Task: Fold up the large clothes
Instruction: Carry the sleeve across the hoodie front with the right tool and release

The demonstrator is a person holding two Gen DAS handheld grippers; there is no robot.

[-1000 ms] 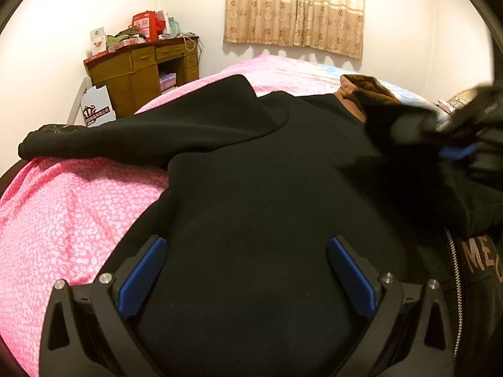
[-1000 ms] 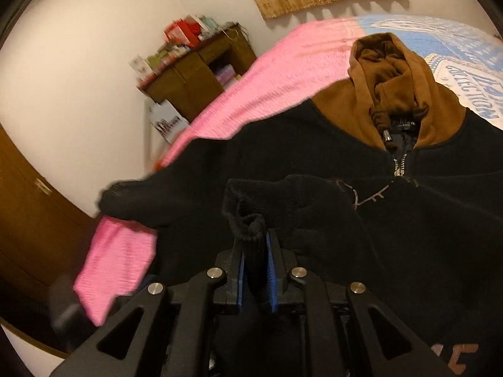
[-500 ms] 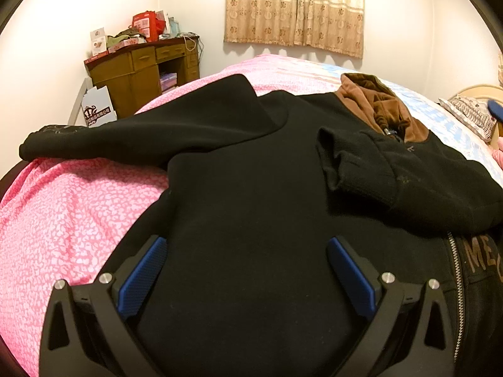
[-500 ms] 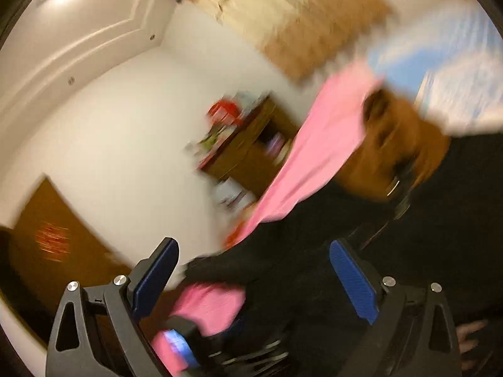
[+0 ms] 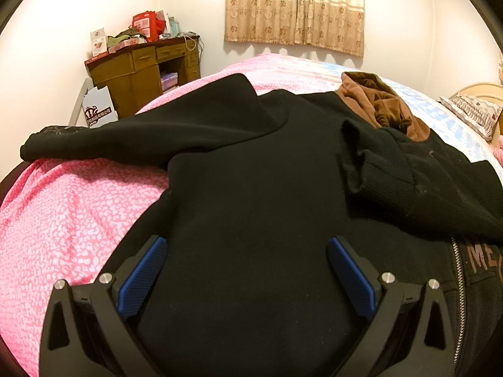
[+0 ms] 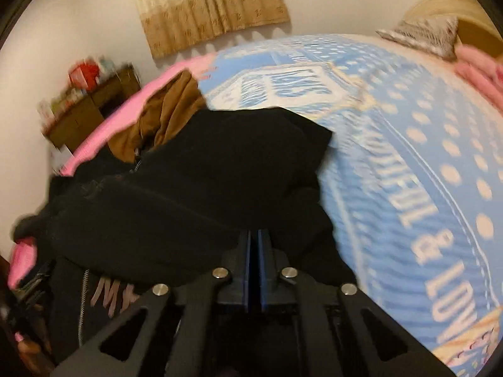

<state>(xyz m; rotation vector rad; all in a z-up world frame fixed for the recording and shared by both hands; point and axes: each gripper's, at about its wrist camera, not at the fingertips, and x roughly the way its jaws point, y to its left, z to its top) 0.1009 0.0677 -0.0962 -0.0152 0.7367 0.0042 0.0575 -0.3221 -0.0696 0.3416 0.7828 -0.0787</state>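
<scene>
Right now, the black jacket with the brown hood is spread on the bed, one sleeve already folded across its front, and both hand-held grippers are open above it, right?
Not quite. Only the left hand-held gripper is open over the black jacket. The right hand-held gripper is shut, its blue pads together with no cloth between them, as the right wrist view shows. The sleeve does lie folded across the front, by the brown hood, on the bed.

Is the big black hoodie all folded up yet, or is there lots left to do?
Just started. Done: one sleeve lies folded across the hoodie on the bed. In hand: nothing. The right gripper has just snapped shut, with no cloth visible between its fingers; the left gripper hovers open over the hoodie. Left: the other sleeve lies stretched out sideways, the hood is unfolded, and the body needs folding.
</scene>
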